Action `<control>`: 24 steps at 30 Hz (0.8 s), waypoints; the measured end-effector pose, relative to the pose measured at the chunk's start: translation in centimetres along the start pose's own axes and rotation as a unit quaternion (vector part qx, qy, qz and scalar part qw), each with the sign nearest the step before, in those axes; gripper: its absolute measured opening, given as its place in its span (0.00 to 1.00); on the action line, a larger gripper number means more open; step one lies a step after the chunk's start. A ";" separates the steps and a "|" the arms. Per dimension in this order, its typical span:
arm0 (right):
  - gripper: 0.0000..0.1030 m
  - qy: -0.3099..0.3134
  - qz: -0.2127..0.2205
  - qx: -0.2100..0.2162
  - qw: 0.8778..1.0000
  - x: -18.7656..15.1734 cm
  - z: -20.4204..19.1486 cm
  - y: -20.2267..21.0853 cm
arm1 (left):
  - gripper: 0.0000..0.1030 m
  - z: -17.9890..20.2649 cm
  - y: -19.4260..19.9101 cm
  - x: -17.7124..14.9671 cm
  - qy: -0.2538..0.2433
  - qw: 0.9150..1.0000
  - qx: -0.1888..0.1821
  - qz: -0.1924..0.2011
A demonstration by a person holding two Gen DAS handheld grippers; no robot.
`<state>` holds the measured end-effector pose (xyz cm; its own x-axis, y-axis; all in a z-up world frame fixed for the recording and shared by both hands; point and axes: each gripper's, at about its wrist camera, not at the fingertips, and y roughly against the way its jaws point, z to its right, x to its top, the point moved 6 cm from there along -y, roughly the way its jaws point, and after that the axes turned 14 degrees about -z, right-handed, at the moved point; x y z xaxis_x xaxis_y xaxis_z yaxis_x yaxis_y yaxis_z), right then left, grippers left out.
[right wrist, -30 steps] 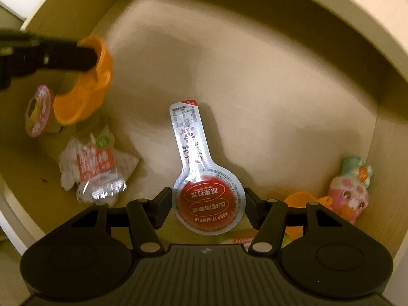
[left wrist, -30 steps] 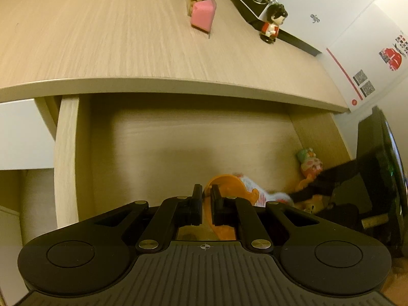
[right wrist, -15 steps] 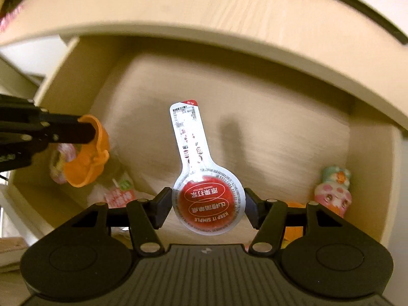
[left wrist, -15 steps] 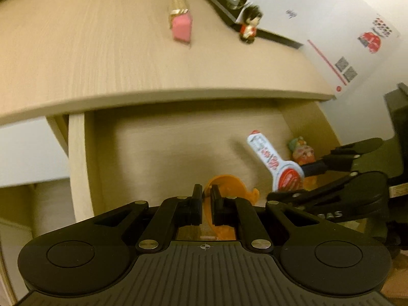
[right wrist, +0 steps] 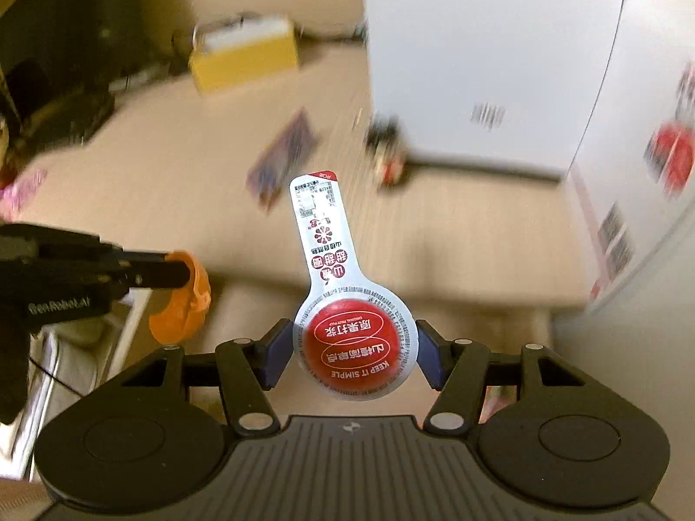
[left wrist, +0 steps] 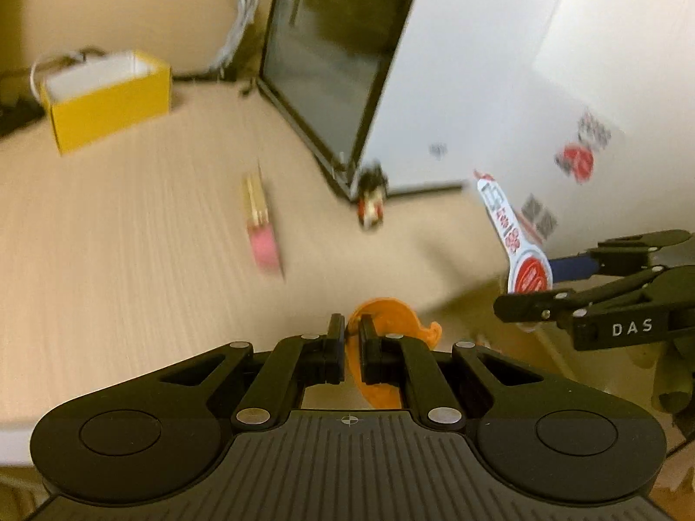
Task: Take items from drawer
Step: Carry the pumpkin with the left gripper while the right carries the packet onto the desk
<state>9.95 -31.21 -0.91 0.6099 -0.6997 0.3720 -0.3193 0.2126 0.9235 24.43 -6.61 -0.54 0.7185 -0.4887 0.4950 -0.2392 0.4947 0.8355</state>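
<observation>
I read my left gripper as clamped on the thin wall of an orange plastic scoop — its fingers almost meet, with only that wall between them. My right gripper is set at a medium width, its blue pads pressing both sides of the round red end of a spoon-shaped sealed snack pack; the pack's long white tab points away from the camera. Both items hang above the wooden desktop, near its front edge. On the desktop I see a yellow box, a pink-and-gold packet, and what appears to be a small figurine keychain — blur limits certainty — at the corner of a dark-fronted white case.
</observation>
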 end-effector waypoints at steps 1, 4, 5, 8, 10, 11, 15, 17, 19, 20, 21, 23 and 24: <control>0.58 0.003 0.012 -0.002 1.000 1.2 0.6 1.2 | 0.08 -0.2 0.2 0.8 0.001 1.000 0.003 0.007; 0.58 0.014 0.031 -0.007 0.999 4.0 0.9 1.5 | 0.08 -1.9 0.4 3.3 0.017 0.999 0.021 0.038; 0.58 0.018 0.035 -0.008 0.999 5.0 0.8 1.2 | 0.08 -2.9 0.2 4.2 0.035 0.998 0.029 0.049; 0.58 0.036 0.037 -0.011 0.999 8.0 -0.1 -1.2 | 0.08 -6.2 -1.3 5.8 0.086 0.993 0.050 0.056; 0.58 0.045 0.024 -0.004 0.999 9.4 -0.6 -3.2 | 0.08 -7.8 -2.9 6.3 0.105 0.991 0.065 0.048; 0.58 0.047 0.015 -0.002 0.999 9.9 -0.8 -4.1 | 0.08 -8.6 -3.8 6.4 0.114 0.990 0.074 0.043; 0.58 0.059 -0.013 0.001 0.998 11.2 -2.0 -8.4 | 0.08 -10.3 -6.4 5.9 0.141 0.986 0.081 0.024; 0.58 0.069 -0.024 0.004 0.997 11.4 -2.6 -10.0 | 0.09 -10.6 -7.6 5.7 0.148 0.986 0.075 0.019; 0.58 0.080 -0.032 0.004 0.996 11.4 -2.9 -11.0 | 0.12 -10.9 -8.6 5.4 0.150 0.986 0.071 0.005; 0.58 0.083 -0.035 0.001 0.996 11.4 -2.9 -11.4 | 0.15 -10.9 -9.0 5.2 0.152 0.986 0.071 0.002; 0.60 0.086 -0.036 0.001 0.996 11.4 -2.9 -11.6 | 0.15 -11.0 -9.0 5.2 0.153 0.985 0.073 0.009; 0.61 0.086 -0.032 -0.003 0.996 11.3 -2.6 -11.4 | 0.15 -11.0 -8.5 5.0 0.156 0.984 0.080 0.018; 0.64 0.085 -0.030 0.000 0.996 11.2 -2.5 -11.1 | 0.15 -11.0 -8.1 4.9 0.158 0.984 0.078 0.024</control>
<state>22.10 -39.71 -6.78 0.7421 -0.5851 0.3269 -0.2784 0.1746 0.9445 37.08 -5.12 -7.52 0.8651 -0.2075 0.4566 -0.3578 0.3825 0.8518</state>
